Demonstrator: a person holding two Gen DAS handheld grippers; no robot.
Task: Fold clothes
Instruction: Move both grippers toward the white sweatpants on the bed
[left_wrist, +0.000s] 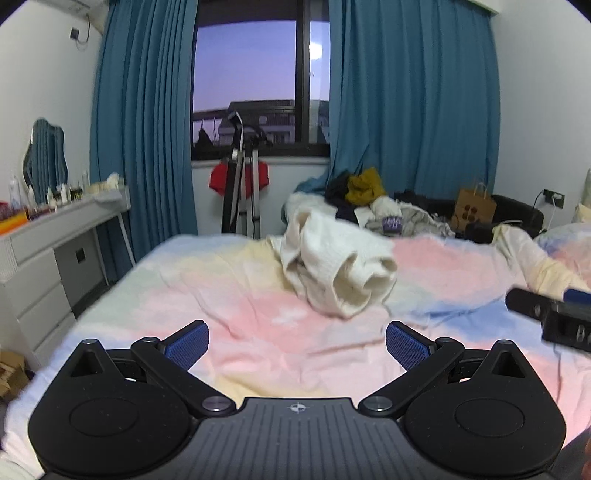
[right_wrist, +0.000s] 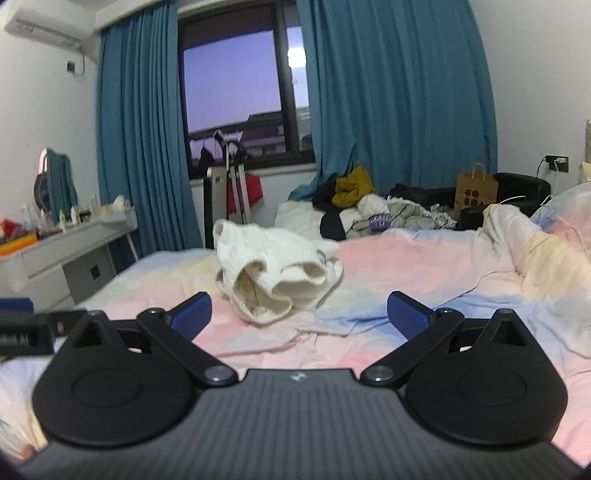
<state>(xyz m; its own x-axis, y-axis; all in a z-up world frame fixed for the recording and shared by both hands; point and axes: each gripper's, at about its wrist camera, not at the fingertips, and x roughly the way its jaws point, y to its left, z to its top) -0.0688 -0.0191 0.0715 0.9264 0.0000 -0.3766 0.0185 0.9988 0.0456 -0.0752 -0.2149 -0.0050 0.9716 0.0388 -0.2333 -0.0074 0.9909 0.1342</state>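
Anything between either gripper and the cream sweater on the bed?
Nothing visible. Only bare pastel bedsheet lies between the open left gripper and the crumpled cream sweater, and likewise ahead of the open right gripper.

White walls enclose a bedroom where teal curtains (left_wrist: 147, 110) frame a dark-framed window (left_wrist: 255, 85) showing a dusk sky. A white dresser (left_wrist: 48, 251) with a mirror (left_wrist: 44, 155) stands left of the pastel-covered bed (left_wrist: 184, 288).

Your bed (left_wrist: 229, 332) carries a pastel cover; one crumpled cream sweater (left_wrist: 340, 269) lies on it, a rumpled duvet (right_wrist: 535, 251) beside.
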